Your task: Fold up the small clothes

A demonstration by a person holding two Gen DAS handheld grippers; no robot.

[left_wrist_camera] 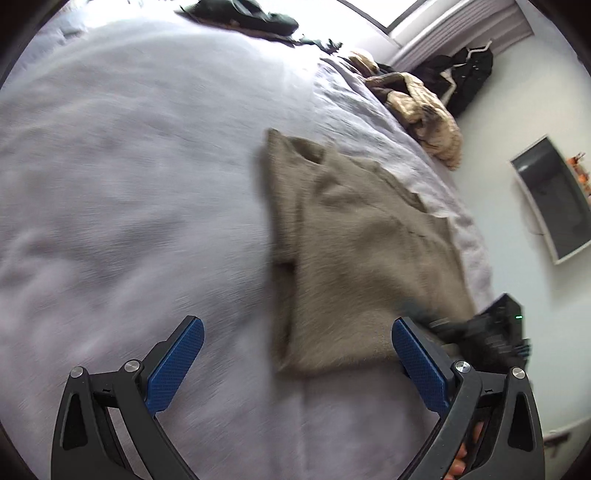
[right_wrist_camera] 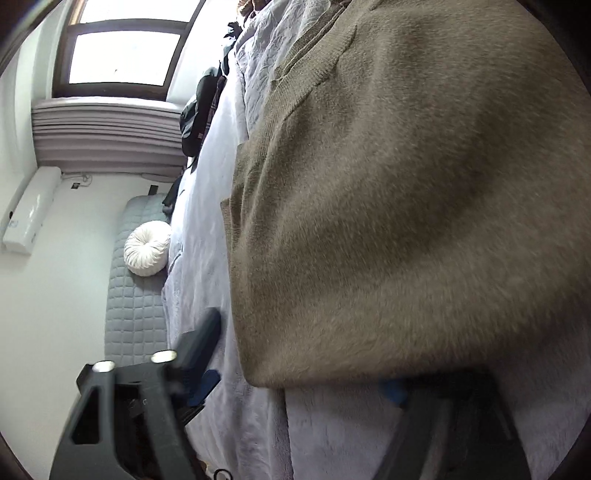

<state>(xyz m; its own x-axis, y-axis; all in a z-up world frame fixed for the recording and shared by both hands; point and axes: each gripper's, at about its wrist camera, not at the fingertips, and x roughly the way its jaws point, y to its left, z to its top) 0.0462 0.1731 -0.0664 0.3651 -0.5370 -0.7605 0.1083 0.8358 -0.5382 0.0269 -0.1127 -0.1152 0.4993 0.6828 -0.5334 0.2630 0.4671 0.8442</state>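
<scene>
A tan knit garment [left_wrist_camera: 362, 251] lies partly folded on the pale lilac bedspread [left_wrist_camera: 129, 184], near the bed's right edge. My left gripper [left_wrist_camera: 295, 354] is open and empty, its blue pads [left_wrist_camera: 177, 365] spread wide just above the garment's near hem. My right gripper shows as a dark blurred shape [left_wrist_camera: 491, 332] at the garment's right side. In the right wrist view the garment [right_wrist_camera: 406, 203] fills the frame; the right gripper [right_wrist_camera: 303, 373] has its jaws apart, one finger [right_wrist_camera: 203, 339] left of the hem, the other mostly hidden under the cloth.
A beige and dark clothes heap [left_wrist_camera: 417, 103] lies at the bed's far right edge. Dark clothes [left_wrist_camera: 243, 16] lie at the far end. A wall screen [left_wrist_camera: 554, 206] is right. A quilted bench [right_wrist_camera: 136, 288] with a round white cushion [right_wrist_camera: 147, 253] stands beside the bed.
</scene>
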